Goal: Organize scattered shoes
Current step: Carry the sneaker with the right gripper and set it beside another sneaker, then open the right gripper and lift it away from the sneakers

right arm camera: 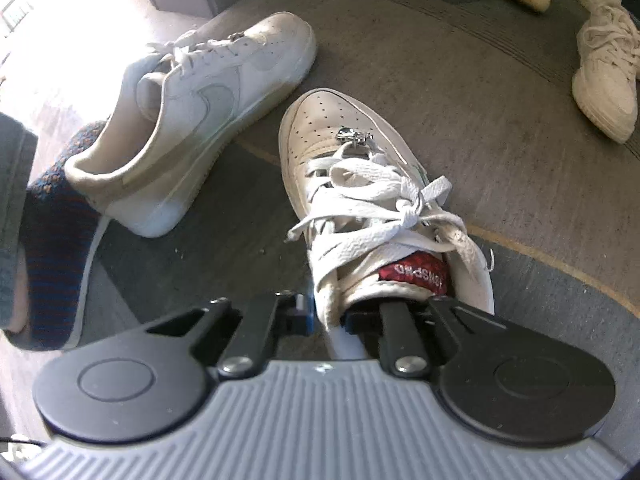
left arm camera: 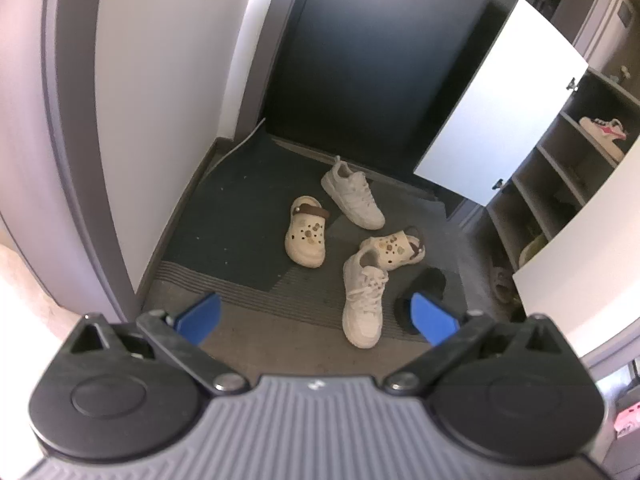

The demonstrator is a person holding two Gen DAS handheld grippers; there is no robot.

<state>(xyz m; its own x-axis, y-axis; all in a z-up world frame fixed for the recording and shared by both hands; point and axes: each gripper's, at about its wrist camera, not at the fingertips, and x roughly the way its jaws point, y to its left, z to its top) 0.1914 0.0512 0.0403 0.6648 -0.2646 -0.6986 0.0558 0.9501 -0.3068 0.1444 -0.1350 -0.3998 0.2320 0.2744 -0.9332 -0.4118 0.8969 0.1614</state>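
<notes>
In the right wrist view my right gripper (right arm camera: 330,317) is shut on the collar of a white laced sneaker (right arm camera: 352,176) with a red tongue label, toe pointing away. Its mate (right arm camera: 192,108) lies tipped on its side to the left. In the left wrist view my left gripper (left arm camera: 316,318) hangs open above the mat, nothing between its blue pads (left arm camera: 200,316). Ahead of it lie two cream sneakers (left arm camera: 362,300) (left arm camera: 352,196), two cream clogs (left arm camera: 306,236) (left arm camera: 394,250) and a black shoe (left arm camera: 426,284).
An open shoe cabinet (left arm camera: 560,184) stands at the right, its white door (left arm camera: 500,108) swung out; a pink-and-white sneaker (left arm camera: 604,132) sits on an upper shelf. A dark door (left arm camera: 360,60) closes the far end. A person's socked foot (right arm camera: 52,208) is at the left.
</notes>
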